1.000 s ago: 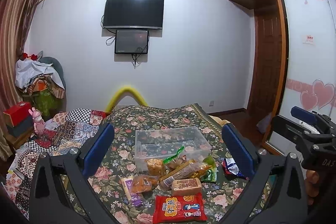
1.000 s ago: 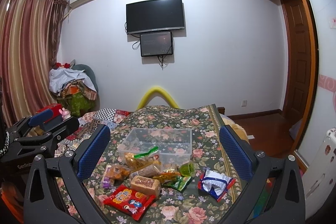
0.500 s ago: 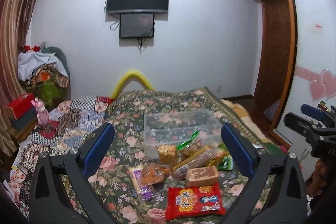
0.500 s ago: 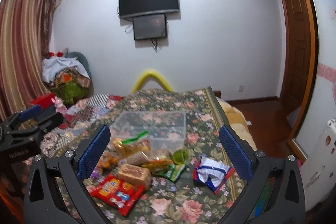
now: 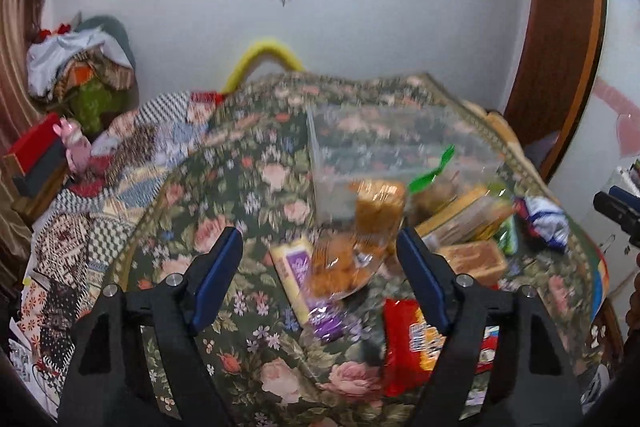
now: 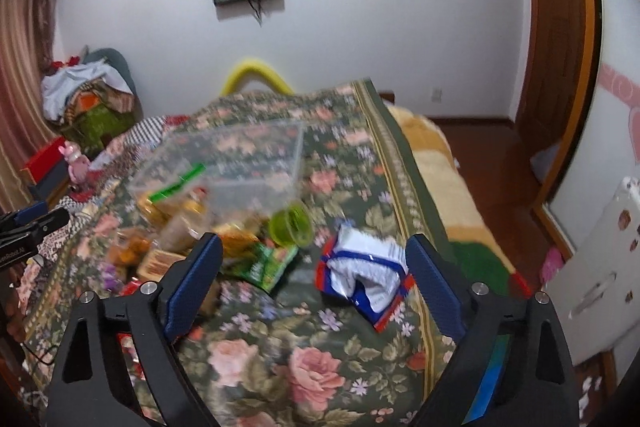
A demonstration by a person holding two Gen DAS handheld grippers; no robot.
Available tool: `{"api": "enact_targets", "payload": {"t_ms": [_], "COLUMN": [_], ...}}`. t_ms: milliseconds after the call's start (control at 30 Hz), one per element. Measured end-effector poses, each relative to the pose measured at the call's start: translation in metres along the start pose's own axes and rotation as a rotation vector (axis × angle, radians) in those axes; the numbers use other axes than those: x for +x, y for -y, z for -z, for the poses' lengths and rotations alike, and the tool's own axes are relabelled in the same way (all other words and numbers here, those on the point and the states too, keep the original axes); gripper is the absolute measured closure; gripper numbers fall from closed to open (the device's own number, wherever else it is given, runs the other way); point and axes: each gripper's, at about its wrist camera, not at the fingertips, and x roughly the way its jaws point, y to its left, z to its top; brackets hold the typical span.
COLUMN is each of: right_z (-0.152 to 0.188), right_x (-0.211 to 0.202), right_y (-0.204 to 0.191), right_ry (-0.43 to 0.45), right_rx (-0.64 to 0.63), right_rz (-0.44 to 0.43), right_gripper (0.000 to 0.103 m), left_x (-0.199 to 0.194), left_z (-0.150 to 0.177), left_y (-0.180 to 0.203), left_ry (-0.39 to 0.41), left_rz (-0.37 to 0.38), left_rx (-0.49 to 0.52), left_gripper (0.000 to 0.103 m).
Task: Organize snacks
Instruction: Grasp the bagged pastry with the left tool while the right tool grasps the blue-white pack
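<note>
A clear plastic bin point(image 5: 384, 151) point(image 6: 244, 163) stands on the floral bedspread. Several snack packs lie in front of it. In the left wrist view my left gripper point(image 5: 320, 239) is open and empty, just above a clear bag of orange buns point(image 5: 340, 263) and a purple-and-yellow pack point(image 5: 300, 275); a red packet point(image 5: 416, 339) lies to the right. In the right wrist view my right gripper point(image 6: 312, 247) is open and empty above a white-and-blue packet point(image 6: 364, 271), a green packet point(image 6: 268, 263) and a green jelly cup point(image 6: 292, 223).
The bedspread point(image 6: 280, 347) drops off at its right edge to a wooden floor point(image 6: 492, 163). A patchwork quilt point(image 5: 120, 163) and a pink toy point(image 5: 76, 147) lie to the left. A clothes heap point(image 5: 76, 67) stands by the far wall.
Both grippers have tilted down and moved closer to the snack pile; the TV has slid up out of the left wrist view. Both stay open and empty.
</note>
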Motion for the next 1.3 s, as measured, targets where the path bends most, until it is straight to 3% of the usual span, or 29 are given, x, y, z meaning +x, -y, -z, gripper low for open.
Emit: {"api": "enact_targets", "payload": {"t_ms": [300, 500, 733, 867, 1033, 1200, 1300], "right_z": [0.005, 0.007, 0.015, 0.016, 0.016, 0.015, 0.014], "right_x": [0.034, 0.06, 0.09, 0.096, 0.1, 0.098, 0.096], "right_y": [0.034, 0.057, 0.057, 0.052, 0.048, 0.043, 0.038], "right_ry": [-0.113, -0.196, -0.265, -0.266, -0.257, -0.225, -0.212], "right_rx": [0.063, 0.14, 0.162, 0.145, 0.13, 0.102, 0.067], "right_rz": [0.048, 0.01, -0.014, -0.009, 0.001, -0.007, 0.001], "right_gripper": [0.014, 0.014, 0.013, 0.012, 0.012, 0.029, 0.037], "left_x": [0.055, 0.072, 0.1, 0.113, 0.117, 0.115, 0.108], "left_z": [0.012, 0.007, 0.014, 0.018, 0.016, 0.015, 0.015], "left_y": [-0.005, 0.006, 0.012, 0.009, 0.008, 0.009, 0.007], "left_ry": [-0.162, -0.176, -0.253, -0.281, -0.26, -0.246, -0.245], "left_rz": [0.068, 0.096, 0.1, 0.097, 0.106, 0.126, 0.165], "left_rx": [-0.034, -0.017, -0.004, -0.023, -0.019, -0.011, -0.024], "left_gripper": [0.024, 0.023, 0.023, 0.023, 0.025, 0.041, 0.042]}}
